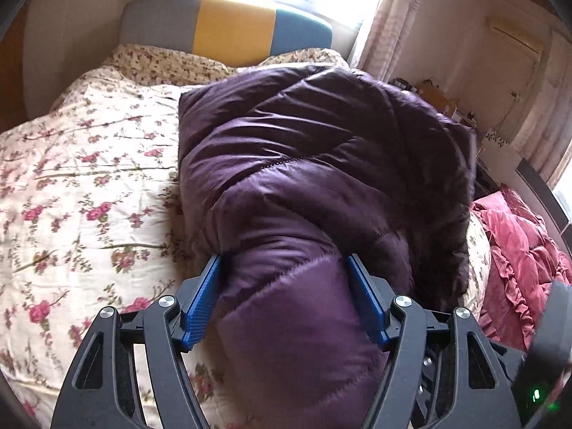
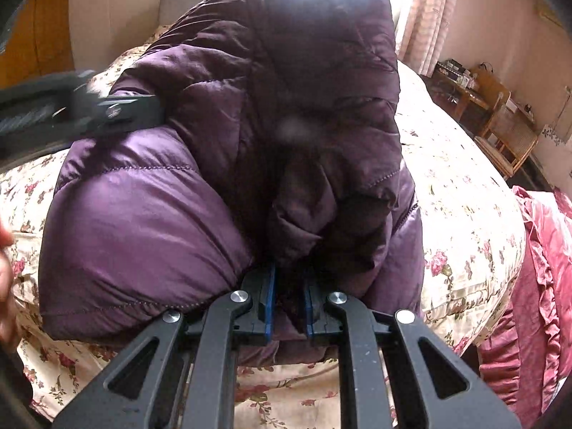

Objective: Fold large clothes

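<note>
Covering the bed (image 1: 89,164), a floral quilt (image 2: 461,193).

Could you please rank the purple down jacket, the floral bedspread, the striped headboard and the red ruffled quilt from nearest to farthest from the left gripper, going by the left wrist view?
1. Purple down jacket: between the left gripper's jaws.
2. Floral bedspread: just beneath and to the left.
3. Red ruffled quilt: off the bed's right edge.
4. Striped headboard: at the bed's far end.

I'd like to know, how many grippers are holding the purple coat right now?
2: the left gripper holds a thick fold of the purple coat at its near end; the right gripper pinches its near edge.
</note>
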